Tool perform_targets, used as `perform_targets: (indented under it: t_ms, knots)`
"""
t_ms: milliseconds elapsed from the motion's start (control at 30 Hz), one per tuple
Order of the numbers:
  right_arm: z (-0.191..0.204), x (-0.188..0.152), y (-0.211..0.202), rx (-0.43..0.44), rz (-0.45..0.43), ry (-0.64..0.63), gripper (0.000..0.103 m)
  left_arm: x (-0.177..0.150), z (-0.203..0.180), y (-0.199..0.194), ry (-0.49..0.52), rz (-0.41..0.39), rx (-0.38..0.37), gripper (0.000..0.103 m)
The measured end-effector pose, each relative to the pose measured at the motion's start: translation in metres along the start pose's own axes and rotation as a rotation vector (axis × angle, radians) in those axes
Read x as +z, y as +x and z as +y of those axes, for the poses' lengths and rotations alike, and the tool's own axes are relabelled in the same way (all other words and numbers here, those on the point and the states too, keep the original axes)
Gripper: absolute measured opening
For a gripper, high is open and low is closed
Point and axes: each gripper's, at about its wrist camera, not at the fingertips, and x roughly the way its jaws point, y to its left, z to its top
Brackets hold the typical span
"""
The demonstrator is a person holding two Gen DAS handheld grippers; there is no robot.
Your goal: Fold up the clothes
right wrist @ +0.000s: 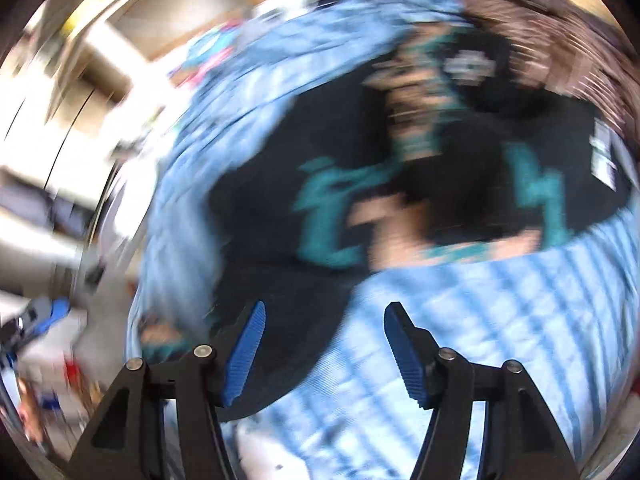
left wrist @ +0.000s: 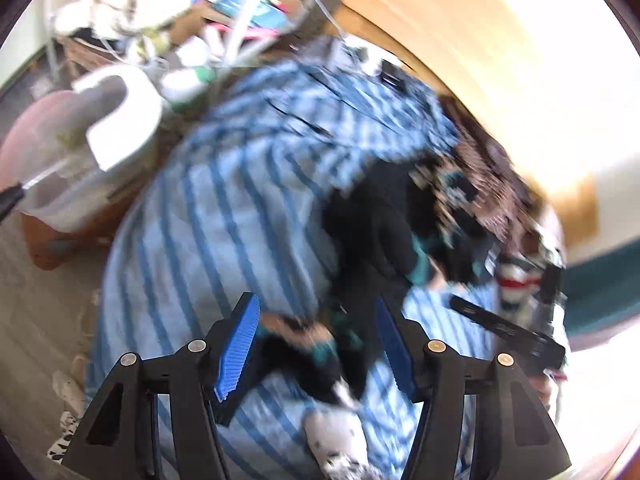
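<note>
A black garment with teal lettering [right wrist: 360,184] lies crumpled on a blue-and-white striped sheet [right wrist: 500,320]; both views are blurred. In the left wrist view the same black garment [left wrist: 376,224] lies right of centre on the striped sheet [left wrist: 208,220], one end reaching below my left gripper [left wrist: 316,344]. That gripper stands open above it, and its blue pads [left wrist: 238,346] press on nothing. My right gripper [right wrist: 324,354] is open too, hovering over the garment's near edge with nothing between its pads [right wrist: 246,354].
A white and pink tub [left wrist: 80,140] stands at the left beside the bed. Cluttered shelves [left wrist: 208,20] fill the back, with a wooden surface [left wrist: 460,28] to the right. A spotted white cloth [left wrist: 340,440] lies near my left fingers. The other gripper [left wrist: 516,332] shows at the right.
</note>
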Motion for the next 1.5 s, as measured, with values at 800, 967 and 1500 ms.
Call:
perform_targets:
  t_ms: [800,967,1500]
  knots:
    - [0.003,0.11,0.055,-0.382,-0.284,0.016,0.017,-0.043,-0.076,0.156,0.19,0.316,0.097,0.061]
    - [-0.025,0.119,0.073,-0.464,-0.213,0.211,0.058,-0.045,-0.06,0.139,0.128,0.293,0.084,0.061]
    - [0.021,-0.019,0.147,-0.048,0.071,0.083,0.081,-0.092,-0.055,0.128,0.287,0.211,0.184,0.017]
